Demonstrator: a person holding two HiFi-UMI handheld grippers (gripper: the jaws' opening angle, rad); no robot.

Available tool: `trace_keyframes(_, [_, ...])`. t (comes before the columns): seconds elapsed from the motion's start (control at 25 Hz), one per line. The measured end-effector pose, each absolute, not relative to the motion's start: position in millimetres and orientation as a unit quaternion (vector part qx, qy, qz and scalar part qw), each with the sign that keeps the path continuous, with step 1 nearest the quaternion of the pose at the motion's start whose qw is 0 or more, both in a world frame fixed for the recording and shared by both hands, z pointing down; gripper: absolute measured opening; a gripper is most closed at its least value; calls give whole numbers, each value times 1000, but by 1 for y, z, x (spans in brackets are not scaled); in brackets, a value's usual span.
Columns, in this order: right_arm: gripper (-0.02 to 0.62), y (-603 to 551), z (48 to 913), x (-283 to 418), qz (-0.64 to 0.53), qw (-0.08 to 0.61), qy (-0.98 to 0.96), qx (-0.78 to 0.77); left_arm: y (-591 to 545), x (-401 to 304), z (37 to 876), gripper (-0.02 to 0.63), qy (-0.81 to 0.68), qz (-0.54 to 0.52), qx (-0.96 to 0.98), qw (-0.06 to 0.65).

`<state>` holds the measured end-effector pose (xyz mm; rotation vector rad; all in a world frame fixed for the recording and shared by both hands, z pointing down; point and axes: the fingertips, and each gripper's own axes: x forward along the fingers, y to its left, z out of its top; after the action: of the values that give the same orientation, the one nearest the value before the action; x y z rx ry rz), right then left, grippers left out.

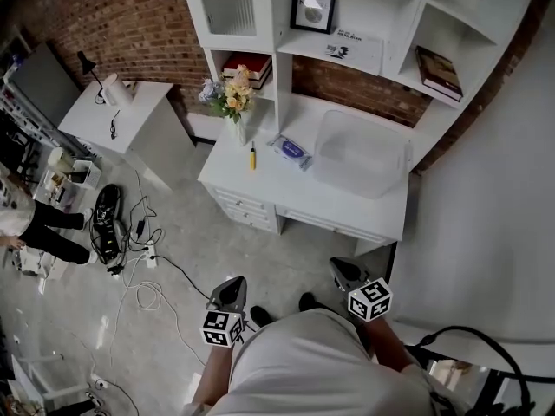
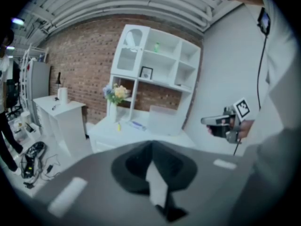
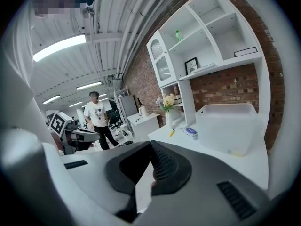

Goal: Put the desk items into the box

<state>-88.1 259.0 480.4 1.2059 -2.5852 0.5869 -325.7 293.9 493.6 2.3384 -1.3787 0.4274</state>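
A clear plastic box (image 1: 360, 154) stands on the right half of the white desk (image 1: 260, 185). Left of it lie a blue packet (image 1: 291, 150) and a small yellow pen-like item (image 1: 252, 157). Both grippers are held well short of the desk, above the floor in front of the person. My left gripper (image 1: 236, 282) is shut with nothing in it, and so is my right gripper (image 1: 340, 267). The left gripper view shows the box (image 2: 164, 119), packet (image 2: 138, 125) and yellow item (image 2: 119, 125) far ahead. In the right gripper view the box (image 3: 228, 126) is closer.
A vase of flowers (image 1: 232, 98) stands at the desk's back left. The hutch shelves hold books (image 1: 438, 72) and a picture frame (image 1: 313, 7). A white side table (image 1: 121, 115) stands at the left, with cables and a power strip (image 1: 130, 250) on the floor. A person (image 3: 99, 119) stands behind.
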Motion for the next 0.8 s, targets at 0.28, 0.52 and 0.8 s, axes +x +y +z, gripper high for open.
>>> trace_keyframes(0.28, [2,251,484,-74,202,117,-885,402,289,-309,494,3,-502,148,830,191])
trace_keyframes(0.52, [2,241,487,-53,198,120,-893,385,279,-291,496,3,-520,144,820,188])
trace_keyframes(0.8, [2,226,497,-32,187,126,-904,364,267,-267,501,3,-530,146,815,183])
